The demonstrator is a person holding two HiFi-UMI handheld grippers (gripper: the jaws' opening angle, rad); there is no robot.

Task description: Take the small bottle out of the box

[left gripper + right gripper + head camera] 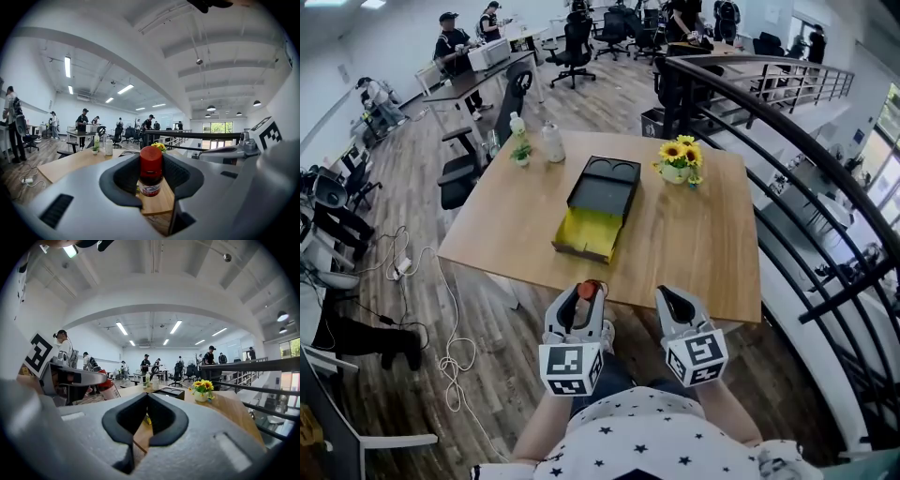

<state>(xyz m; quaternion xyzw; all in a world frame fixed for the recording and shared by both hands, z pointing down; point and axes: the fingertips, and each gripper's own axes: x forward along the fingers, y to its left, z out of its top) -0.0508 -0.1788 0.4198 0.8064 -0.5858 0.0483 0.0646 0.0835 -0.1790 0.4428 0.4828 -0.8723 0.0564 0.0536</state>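
1. At the near edge of the wooden table [694,244], the small bottle [151,171] with the red cap is being pinched upright between the jaws of the left gripper [579,302]. It is being held off the tabletop, well apart from the box [605,197].
2. Farther back on the table, the box is being shown lying open, its black tray and yellow flap bare, with no bottle visible inside.
3. Just beside the left gripper, the right gripper [147,404] is being held with its jaws pressed together on nothing.
4. Near the far edge, the pot of sunflowers [679,161] and two other bottles [551,142] are being left untouched.
5. On this showing, the removal itself is being judged as done. Setting the bottle down outside the box is being judged as all that may be left.
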